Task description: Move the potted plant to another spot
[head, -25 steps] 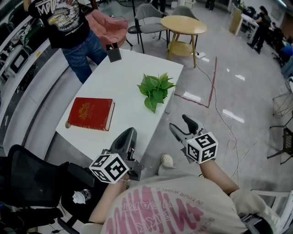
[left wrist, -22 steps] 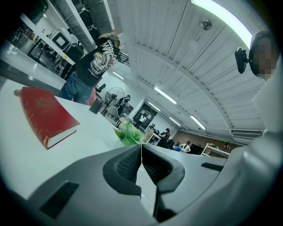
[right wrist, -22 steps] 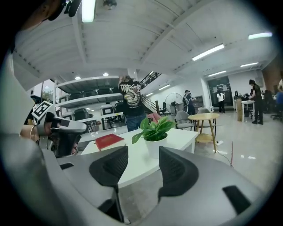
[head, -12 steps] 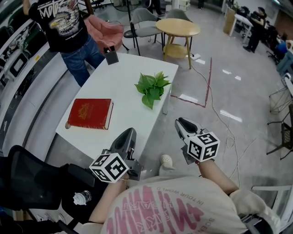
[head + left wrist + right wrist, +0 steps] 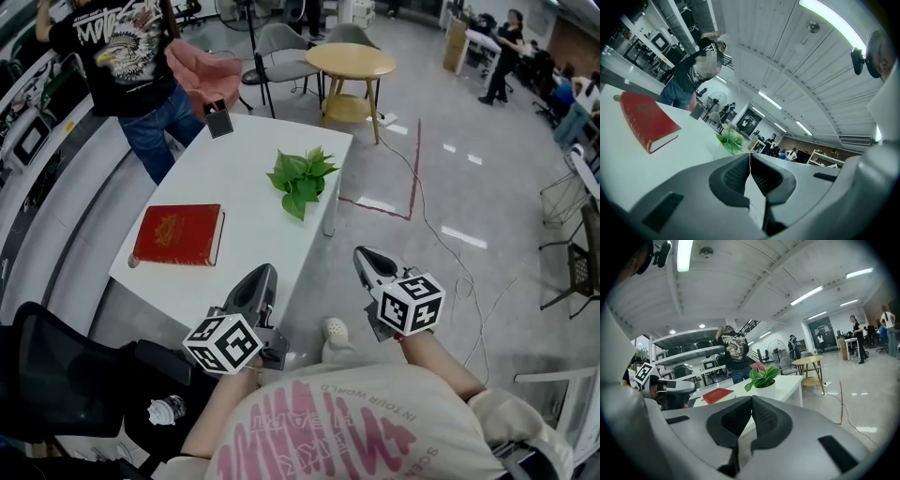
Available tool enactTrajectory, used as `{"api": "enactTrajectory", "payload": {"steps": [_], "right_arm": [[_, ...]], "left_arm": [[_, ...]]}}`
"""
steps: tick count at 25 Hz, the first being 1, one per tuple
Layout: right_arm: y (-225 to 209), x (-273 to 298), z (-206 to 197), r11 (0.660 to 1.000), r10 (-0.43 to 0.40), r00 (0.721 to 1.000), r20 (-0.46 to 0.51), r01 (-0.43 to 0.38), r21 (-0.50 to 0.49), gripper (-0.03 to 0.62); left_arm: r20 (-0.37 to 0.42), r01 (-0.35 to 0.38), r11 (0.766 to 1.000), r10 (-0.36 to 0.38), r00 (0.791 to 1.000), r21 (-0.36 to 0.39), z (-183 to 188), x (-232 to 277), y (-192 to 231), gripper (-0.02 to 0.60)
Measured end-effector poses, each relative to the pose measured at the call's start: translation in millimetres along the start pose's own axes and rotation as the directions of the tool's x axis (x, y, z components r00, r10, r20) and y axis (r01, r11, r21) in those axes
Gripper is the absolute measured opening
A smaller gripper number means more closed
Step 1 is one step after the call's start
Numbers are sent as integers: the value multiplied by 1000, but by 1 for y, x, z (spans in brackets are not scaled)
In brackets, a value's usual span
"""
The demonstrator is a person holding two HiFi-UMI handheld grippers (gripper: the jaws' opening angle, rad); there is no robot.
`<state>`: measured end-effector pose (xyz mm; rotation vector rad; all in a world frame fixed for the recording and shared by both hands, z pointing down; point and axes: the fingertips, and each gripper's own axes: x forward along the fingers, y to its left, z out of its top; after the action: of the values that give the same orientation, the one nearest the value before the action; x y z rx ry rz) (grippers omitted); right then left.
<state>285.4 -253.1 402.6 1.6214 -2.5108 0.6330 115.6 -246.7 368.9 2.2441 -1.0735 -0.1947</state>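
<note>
potted plant (image 5: 300, 176) sat on the table (image 5: 234, 202), out by its right edge, on the far half. book (image 5: 178, 234) lay on the same table, nearer and to the left, well apart from the plant. left tongs (image 5: 265, 274) hung at the table's near edge, right tongs (image 5: 362, 255) to their right, off the table, over the floor (image 5: 450, 187). round table (image 5: 349, 61) stood behind it all.

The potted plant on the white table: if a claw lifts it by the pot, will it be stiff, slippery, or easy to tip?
The potted plant spreads its leaves wider than the white pot, so it may tip if pushed high. The pot looks rigid and smooth: probably firm to grip, perhaps slippery.
</note>
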Motion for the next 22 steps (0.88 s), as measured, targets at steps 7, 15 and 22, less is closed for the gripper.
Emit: {"api": "enactTrajectory", "payload": {"steps": [7, 15, 22], "right_arm": [[7, -12, -1, 999, -20, 1000, 8, 20, -28, 14], [15, -18, -5, 999, -21, 1000, -1, 21, -48, 14], [14, -23, -9, 999, -28, 1000, -13, 28, -45, 14]], "left_arm": [[-13, -17, 1000, 17, 1000, 1, -8, -12, 7, 25], [-19, -17, 1000, 17, 1000, 6, -10, -19, 7, 25], [-29, -12, 1000, 12, 1000, 7, -15, -22, 4, 25]]}}
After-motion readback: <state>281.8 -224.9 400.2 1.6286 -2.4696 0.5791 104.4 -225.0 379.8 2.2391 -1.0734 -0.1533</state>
